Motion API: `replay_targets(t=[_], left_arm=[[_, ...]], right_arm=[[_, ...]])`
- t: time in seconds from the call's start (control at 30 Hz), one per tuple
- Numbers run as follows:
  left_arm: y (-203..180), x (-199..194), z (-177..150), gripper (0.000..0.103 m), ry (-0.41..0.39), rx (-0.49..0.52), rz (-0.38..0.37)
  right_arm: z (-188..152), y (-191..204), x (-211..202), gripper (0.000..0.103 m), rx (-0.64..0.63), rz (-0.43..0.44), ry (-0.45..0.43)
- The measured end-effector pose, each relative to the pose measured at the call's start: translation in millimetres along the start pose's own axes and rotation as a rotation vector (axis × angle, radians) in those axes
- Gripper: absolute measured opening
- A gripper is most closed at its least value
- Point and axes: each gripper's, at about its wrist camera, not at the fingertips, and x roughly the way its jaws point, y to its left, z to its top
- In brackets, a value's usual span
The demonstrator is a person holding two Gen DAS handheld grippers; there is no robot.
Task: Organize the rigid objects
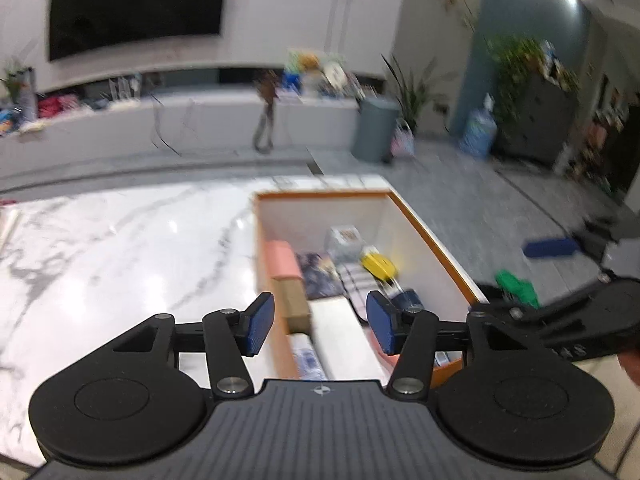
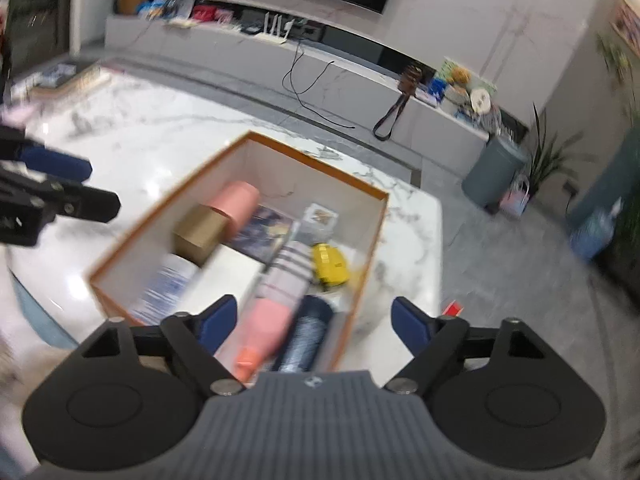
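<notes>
An orange-rimmed box stands on the white marble table. Inside lie a pink cylinder, a tan carton, a yellow toy, a striped pink bottle, a dark blue can and a white bottle. My left gripper hangs open above the box's near end with nothing between its blue pads. My right gripper stands wide open over the pink bottle and blue can, not touching them. The left gripper's fingers show at the left edge of the right wrist view.
A grey bin and potted plants stand on the floor beyond the table. A low white TV bench with clutter runs along the wall. A green thing and a blue thing lie on the floor at right.
</notes>
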Motion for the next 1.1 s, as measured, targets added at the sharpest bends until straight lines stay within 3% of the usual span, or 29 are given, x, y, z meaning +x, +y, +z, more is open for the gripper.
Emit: replay_targets(t=[0.1, 0.17, 0.2, 0.33, 0.37, 0.47, 0.67, 0.83, 1.1], left_arm=[[1, -13, -15, 0.064, -0.103, 0.01, 0.11], [-3, -16, -26, 0.074, -0.161, 0.038, 0.186], [-3, -18, -31, 0.074, -0.179, 0.04, 0.205], [4, -23, -44, 0.085, -0.205, 0.005, 0.234], [2, -23, -48, 0.092, -0.219, 0.023, 0.251], [-3, -24, -56, 0.094, -0.216, 0.075, 0.298], [7, -21, -64, 0.096, -0.186, 0.028, 0.298], [21, -12, -79, 0.096, -0.147, 0.01, 0.323], [24, 9, -89, 0.096, -0.09, 0.023, 0.345]], right_arm=[[-11, 19, -21, 0.089, 0.092, 0.002, -0.086], [-21, 29, -36, 0.091, 0.182, -0.013, -0.176], [-26, 34, -42, 0.096, 0.227, -0.006, -0.217], [-43, 56, -51, 0.097, 0.314, -0.065, -0.32], [-49, 62, -50, 0.097, 0.335, -0.091, -0.324], [-64, 73, -41, 0.098, 0.411, -0.096, -0.324], [-76, 97, -13, 0.098, 0.328, -0.164, -0.345], [-85, 96, 6, 0.1, 0.341, -0.099, -0.345], [-84, 92, 36, 0.1, 0.378, -0.087, -0.241]])
